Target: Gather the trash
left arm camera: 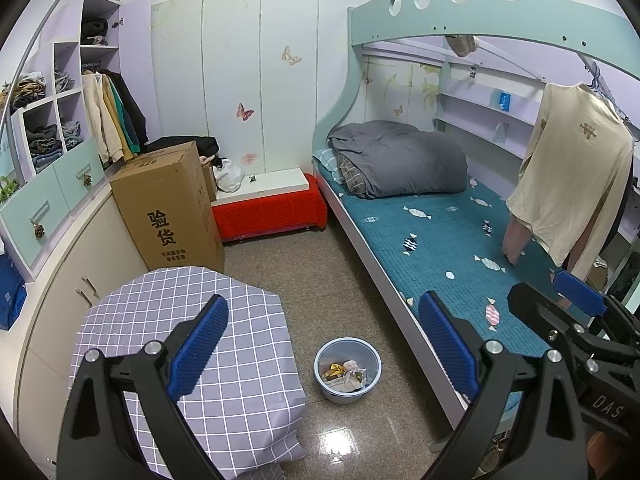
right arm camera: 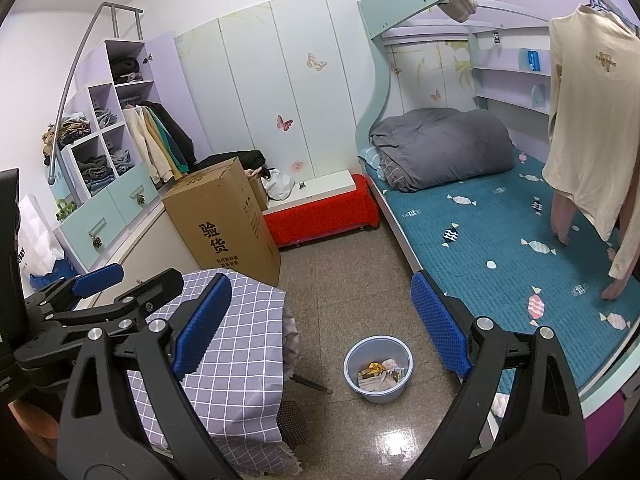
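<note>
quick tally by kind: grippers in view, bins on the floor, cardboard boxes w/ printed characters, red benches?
Left gripper and right gripper, both open: 2
Trash bin, wrappers and paper inside: 1
Cardboard box: 1
Red bench: 1
Total: 5

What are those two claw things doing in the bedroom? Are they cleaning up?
A person holds two claws above the floor, and both are open and empty. The left claw and the right claw point down toward a small blue bin standing on the floor between a checked-cloth table and the bed. The bin already has wrappers and crumpled paper inside. Nothing is being picked up at this moment.
</note>
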